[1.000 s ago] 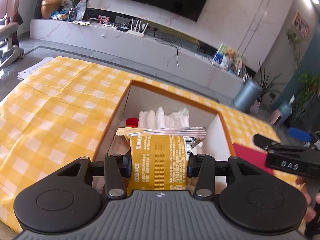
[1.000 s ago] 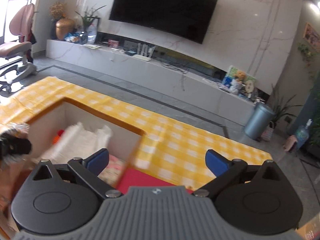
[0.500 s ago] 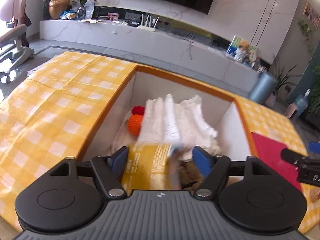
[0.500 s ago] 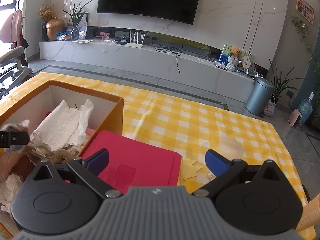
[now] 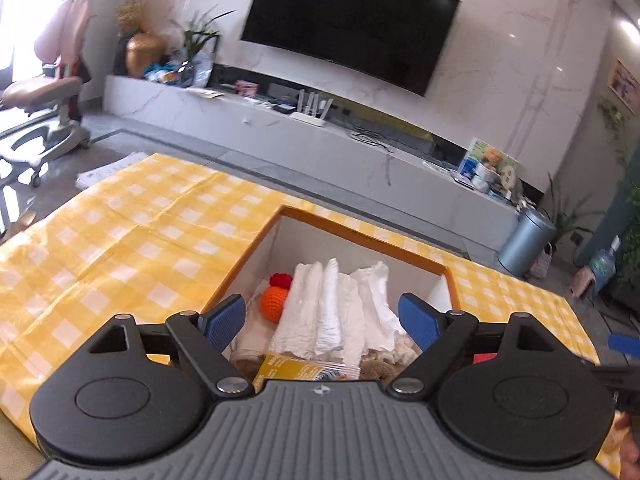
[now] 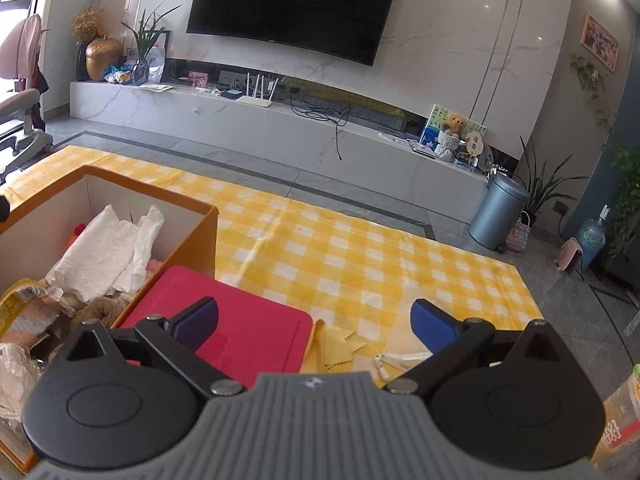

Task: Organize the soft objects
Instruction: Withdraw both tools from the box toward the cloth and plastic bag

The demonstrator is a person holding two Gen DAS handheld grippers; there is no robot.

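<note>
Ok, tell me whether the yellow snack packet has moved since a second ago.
Yes. The yellow snack packet has dropped out of the left gripper, whose jaws have just been opening, and now lies inside the orange box.

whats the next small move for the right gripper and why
Probably ease the right gripper forward and down onto the yellow cloth. Its jaws are open and empty, the cloth lies loose on the table just ahead, and the box already holds the other soft things.
</note>
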